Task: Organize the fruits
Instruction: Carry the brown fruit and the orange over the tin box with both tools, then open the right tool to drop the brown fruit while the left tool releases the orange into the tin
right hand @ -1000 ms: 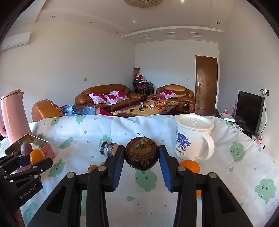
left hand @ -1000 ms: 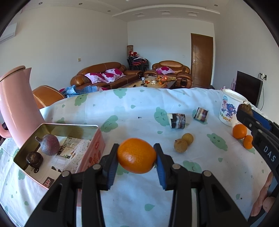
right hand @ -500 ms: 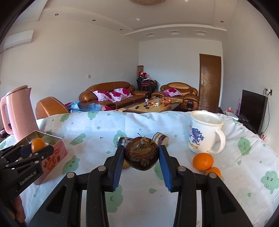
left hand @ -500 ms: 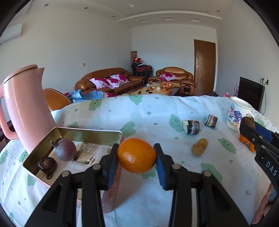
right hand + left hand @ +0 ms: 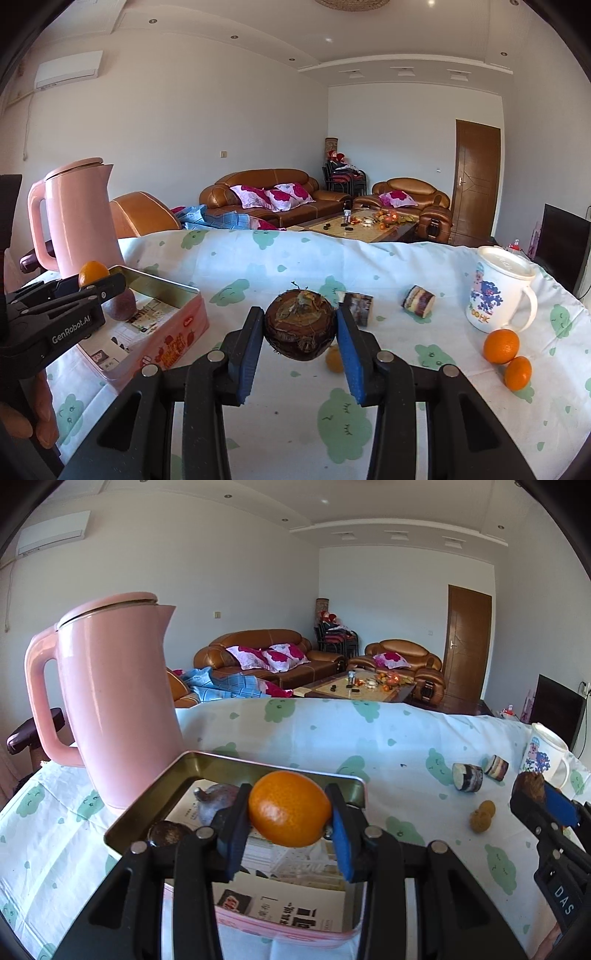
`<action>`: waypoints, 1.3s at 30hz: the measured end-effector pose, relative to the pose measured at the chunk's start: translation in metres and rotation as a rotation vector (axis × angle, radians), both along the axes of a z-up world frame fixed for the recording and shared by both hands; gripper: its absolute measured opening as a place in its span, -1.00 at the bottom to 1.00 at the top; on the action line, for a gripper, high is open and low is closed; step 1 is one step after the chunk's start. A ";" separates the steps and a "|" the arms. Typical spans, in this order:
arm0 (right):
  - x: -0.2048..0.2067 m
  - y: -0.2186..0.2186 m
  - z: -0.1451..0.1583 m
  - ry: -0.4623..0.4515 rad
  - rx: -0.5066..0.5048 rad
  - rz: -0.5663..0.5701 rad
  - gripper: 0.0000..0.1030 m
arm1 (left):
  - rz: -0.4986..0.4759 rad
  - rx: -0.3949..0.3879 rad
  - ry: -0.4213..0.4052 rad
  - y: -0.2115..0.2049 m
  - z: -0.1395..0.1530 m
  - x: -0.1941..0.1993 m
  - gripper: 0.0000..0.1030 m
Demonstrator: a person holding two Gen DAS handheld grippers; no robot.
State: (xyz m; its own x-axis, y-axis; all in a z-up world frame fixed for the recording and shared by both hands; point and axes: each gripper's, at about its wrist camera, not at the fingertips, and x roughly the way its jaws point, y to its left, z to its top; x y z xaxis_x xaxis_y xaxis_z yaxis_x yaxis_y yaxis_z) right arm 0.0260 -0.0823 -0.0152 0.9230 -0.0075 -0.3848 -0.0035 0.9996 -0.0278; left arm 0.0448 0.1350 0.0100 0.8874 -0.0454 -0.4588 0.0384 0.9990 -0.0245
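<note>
Left wrist view: left gripper (image 5: 290,814) pinches a firm, smooth orange (image 5: 289,808) at its widest sides, above the pink tin (image 5: 273,771) | right gripper (image 5: 300,330) clamps a hard brown fruit (image 5: 300,325), right of tin | looks light, could roll.

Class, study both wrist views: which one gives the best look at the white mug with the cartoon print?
The right wrist view. There the white mug shows whole: lid, handle and print, standing on the tablecloth behind two oranges. In the left wrist view the mug is small and warped at the right edge.
</note>
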 end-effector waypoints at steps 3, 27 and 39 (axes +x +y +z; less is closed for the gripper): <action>0.007 0.019 0.000 -0.001 0.013 0.025 -0.19 | 0.031 0.000 0.000 0.015 -0.001 0.003 -0.20; 0.099 0.120 -0.021 0.199 0.108 0.214 -0.18 | 0.218 0.041 0.165 0.062 -0.027 0.035 -0.20; 0.118 0.130 -0.037 0.314 0.109 0.300 -0.17 | 0.245 0.006 0.245 0.072 -0.040 0.047 -0.21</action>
